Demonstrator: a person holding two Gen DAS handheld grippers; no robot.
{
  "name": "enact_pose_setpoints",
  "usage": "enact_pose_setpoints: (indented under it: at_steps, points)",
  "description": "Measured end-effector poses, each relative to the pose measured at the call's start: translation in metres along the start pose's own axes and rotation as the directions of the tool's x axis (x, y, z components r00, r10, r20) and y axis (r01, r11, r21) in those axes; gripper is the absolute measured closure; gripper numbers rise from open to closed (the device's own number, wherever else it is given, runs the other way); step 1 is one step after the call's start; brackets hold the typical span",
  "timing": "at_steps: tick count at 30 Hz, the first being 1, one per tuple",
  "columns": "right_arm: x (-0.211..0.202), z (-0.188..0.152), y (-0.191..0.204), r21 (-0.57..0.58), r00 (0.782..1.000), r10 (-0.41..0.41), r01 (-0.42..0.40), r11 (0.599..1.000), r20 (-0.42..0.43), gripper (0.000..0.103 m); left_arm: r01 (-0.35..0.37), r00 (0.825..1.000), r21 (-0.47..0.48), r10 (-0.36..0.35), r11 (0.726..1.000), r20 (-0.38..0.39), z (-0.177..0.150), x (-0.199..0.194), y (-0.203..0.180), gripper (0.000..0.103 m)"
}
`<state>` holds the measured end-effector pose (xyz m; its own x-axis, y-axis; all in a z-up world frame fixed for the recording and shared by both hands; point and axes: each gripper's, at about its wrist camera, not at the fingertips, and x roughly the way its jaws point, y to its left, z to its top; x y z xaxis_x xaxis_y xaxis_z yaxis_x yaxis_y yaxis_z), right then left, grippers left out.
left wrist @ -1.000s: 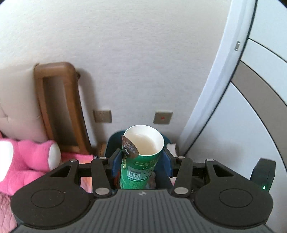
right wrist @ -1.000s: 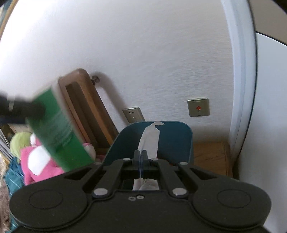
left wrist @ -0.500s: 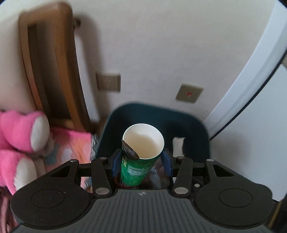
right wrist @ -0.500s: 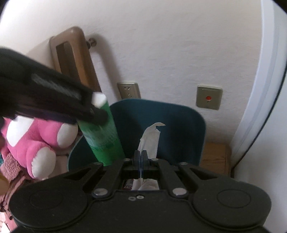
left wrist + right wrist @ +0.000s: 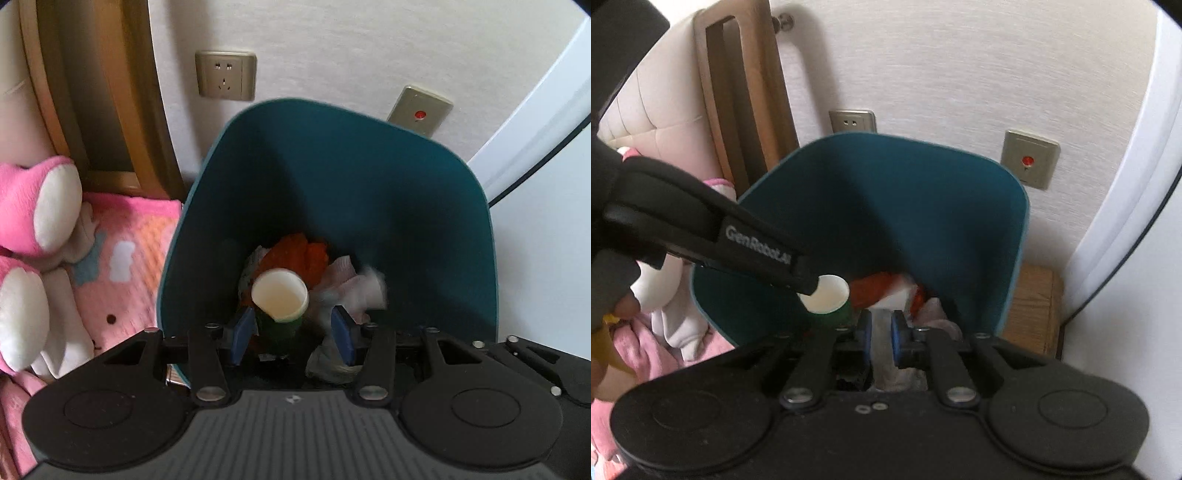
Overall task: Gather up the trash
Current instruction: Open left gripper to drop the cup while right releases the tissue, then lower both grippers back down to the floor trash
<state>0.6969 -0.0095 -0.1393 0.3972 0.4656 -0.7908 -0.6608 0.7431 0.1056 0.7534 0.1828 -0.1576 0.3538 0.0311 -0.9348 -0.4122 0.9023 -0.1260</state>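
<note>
The left gripper has its blue-padded fingers spread apart, with the green paper cup with a white inside sitting between them; a gap shows on the right-hand side of the cup, while contact with the other pad cannot be told. The cup stands mouth-up, low inside the dark teal plastic waste bin, resting among the rubbish at the bottom. Behind it lies a crumpled orange-red wrapper, and just beside it to the right are crumpled white tissues, blurred at one edge. The right gripper has its blue fingers parted a little, with a pale strip of tissue paper lying between them; whether the pads touch it cannot be told. Its tips reach over the near rim of the same bin, and the left gripper's black arm crosses in from the left, ending at the cup's rim. Around the bin, a pink plush toy with white paws rests on a pink patterned blanket to the left, a wooden frame leans on the white wall, and a metal wall socket and a switch plate with a red light sit on the wall behind.
</note>
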Motion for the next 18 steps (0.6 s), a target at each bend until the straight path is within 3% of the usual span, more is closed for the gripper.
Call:
enact_pose_setpoints:
  at_steps: [4, 7, 18]
  points:
    - [-0.011, -0.006, -0.005, 0.022, 1.0, 0.01, -0.01, 1.0, 0.01, 0.086, 0.017, 1.0, 0.018, -0.018, 1.0, 0.008, -0.008, 0.0, 0.0, 0.056]
    - [-0.021, -0.009, -0.006, 0.039, 0.999, 0.018, -0.019, 0.999, 0.036, 0.082, 0.033, 0.999, 0.035, -0.034, 0.999, 0.032, -0.014, -0.006, -0.002, 0.044]
    - [-0.074, -0.022, 0.005, 0.077, 0.989, 0.038, -0.05, 0.996, 0.145, 0.068, 0.036, 0.987, 0.172, -0.062, 0.984, 0.149, -0.059, -0.058, 0.003, 0.037]
